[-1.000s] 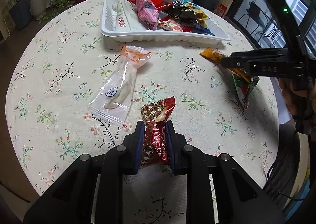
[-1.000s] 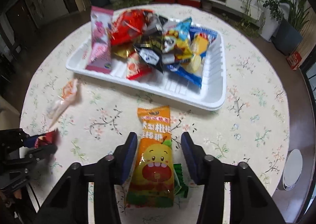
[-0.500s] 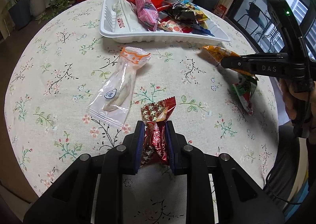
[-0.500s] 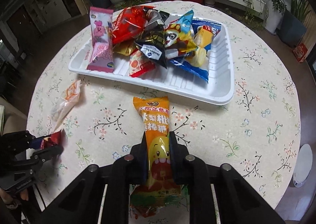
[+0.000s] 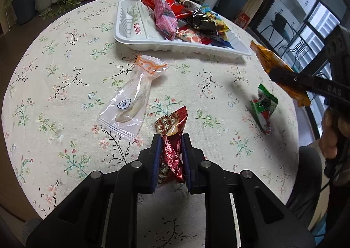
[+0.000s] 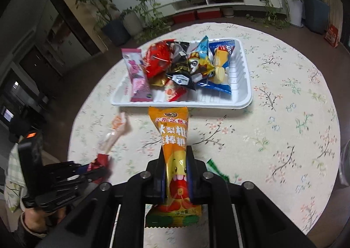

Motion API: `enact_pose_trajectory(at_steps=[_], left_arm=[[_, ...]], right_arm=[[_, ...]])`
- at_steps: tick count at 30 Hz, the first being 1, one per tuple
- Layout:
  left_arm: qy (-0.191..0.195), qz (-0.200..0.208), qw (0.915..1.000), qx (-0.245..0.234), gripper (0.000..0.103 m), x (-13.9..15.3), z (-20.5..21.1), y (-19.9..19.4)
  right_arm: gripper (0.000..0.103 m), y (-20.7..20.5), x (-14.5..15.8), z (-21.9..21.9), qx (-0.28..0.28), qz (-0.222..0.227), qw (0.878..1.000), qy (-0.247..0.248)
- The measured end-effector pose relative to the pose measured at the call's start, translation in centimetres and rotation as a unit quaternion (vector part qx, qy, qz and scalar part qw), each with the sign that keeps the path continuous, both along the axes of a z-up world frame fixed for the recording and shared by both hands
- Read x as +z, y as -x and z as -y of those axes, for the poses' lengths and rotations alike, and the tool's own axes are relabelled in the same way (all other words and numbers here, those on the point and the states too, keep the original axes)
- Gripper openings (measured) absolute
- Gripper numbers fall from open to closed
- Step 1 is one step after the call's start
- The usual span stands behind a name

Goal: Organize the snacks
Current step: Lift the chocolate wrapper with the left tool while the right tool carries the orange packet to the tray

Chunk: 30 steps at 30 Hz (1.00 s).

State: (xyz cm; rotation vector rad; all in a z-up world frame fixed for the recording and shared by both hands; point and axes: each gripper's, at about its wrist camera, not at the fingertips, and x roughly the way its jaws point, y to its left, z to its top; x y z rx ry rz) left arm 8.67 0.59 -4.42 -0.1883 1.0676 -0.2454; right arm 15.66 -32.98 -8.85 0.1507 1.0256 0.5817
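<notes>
Right gripper clamps the orange snack packet above the bench, pointing at the white tray; left gripper, held low, pinches a red candy.

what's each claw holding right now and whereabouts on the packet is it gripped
The left claw pinches the dark red candy packet across its lower middle. The right claw pinches the orange snack packet across its lower half, at the cartoon face.

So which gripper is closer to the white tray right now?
Right. The right gripper holds its orange snack packet just short of the white tray; the left gripper sits farther back.
</notes>
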Motion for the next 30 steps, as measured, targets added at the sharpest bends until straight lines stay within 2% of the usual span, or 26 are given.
enact_pose_trajectory(at_steps=[8,11,14,21,25,30], left_arm=[[0.028,0.014,0.9995,-0.003,0.017,2.1,0.3,0.7],[0.051,0.023,0.9984,-0.007,0.017,3.7,0.2,0.3],[0.057,0.039,0.9976,-0.005,0.017,5.8,-0.3,-0.8],[0.056,0.083,0.9950,0.004,0.017,10.9,-1.9,-5.8],[0.066,0.101,0.9927,0.006,0.017,13.3,-1.6,-9.0],[0.056,0.104,0.9930,0.003,0.017,14.2,0.8,-14.2]], right_arm=[[0.016,2.2,0.6,0.8,-0.024,0.014,0.999,-0.028],[0.016,2.0,1.7,1.7,-0.037,0.026,0.998,-0.036],[0.016,1.4,3.2,2.6,-0.048,0.041,0.997,-0.044],[0.016,-1.5,7.5,4.3,-0.070,0.082,0.993,-0.052],[0.016,-3.9,9.3,3.5,-0.069,0.107,0.991,-0.045],[0.016,-7.8,9.9,1.5,-0.066,0.111,0.991,-0.032]])
